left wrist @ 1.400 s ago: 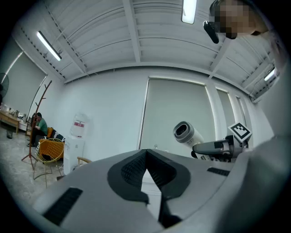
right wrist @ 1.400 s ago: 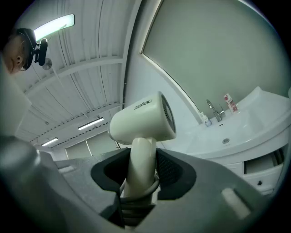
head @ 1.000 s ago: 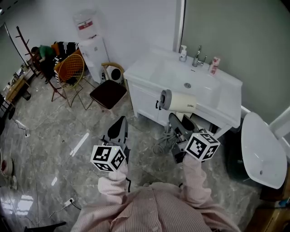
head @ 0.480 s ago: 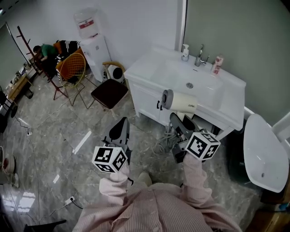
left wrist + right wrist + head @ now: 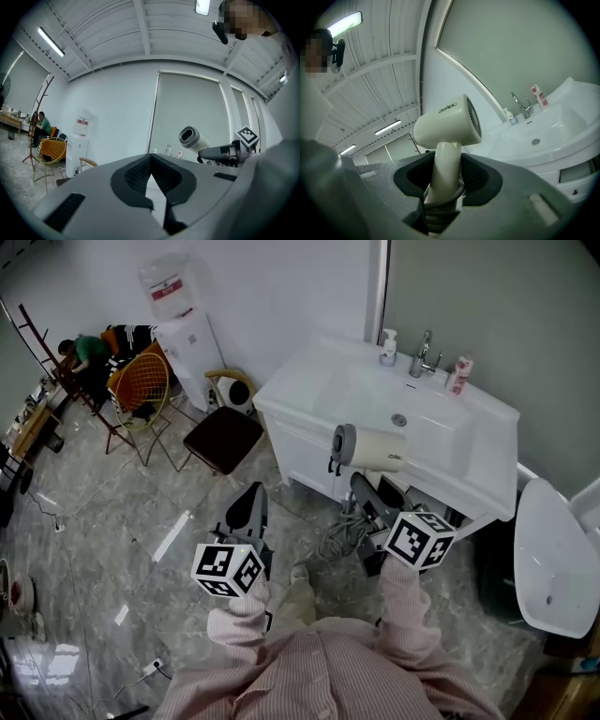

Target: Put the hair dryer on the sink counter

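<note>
A cream hair dryer is held up by its handle in my right gripper, whose jaws are shut on it. Its grey cord hangs down in a loop toward the floor. The dryer hovers in front of the white sink counter, just over its front edge in the head view. My left gripper is shut with nothing in it, pointing over the floor to the left of the cabinet.
On the counter's back edge stand a soap bottle, a faucet and a small tube. A dark chair, a wire chair and a water dispenser stand at left. A toilet is at right.
The view has shifted a little toward the sink, so the counter sits lower and nearer. The right gripper still holds the dryer at the counter's front edge; the left gripper has not changed.
</note>
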Tool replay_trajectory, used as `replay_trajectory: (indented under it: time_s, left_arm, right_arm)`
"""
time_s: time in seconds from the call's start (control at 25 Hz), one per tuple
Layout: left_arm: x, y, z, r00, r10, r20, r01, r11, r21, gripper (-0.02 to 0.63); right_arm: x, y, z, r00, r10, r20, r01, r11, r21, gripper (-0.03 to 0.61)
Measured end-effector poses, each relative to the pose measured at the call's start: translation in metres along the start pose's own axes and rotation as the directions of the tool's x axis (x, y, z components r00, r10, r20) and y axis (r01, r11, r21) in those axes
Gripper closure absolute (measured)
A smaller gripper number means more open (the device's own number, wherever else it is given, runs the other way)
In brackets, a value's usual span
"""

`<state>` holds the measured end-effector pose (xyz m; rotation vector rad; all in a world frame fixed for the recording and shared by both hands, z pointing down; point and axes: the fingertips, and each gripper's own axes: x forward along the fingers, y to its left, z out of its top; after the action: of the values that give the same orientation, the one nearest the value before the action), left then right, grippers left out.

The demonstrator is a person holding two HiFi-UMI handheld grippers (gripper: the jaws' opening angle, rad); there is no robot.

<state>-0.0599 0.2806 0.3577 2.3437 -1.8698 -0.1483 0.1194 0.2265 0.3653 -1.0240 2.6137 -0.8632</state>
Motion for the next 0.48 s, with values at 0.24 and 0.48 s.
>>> replay_trajectory:
  time_s: [0.24,0.48]
  left_arm:
    - [0.058,0.041,0.003,0.999,-0.033,-0.025,0.033,0.999,-0.011,0.612]
    - [0.115,0.079,0.007,0.997,-0.072,-0.042,0.071,0.997,-0.023,0.612]
  right_arm:
    - [0.06,-0.023,0.009,0.999,-0.034,-0.004,0.034,0.999,0.023,0.411]
    - [0.116,-0.045,0.019,0.998,-0.066,0.001,0.066,0.997,0.046,0.411]
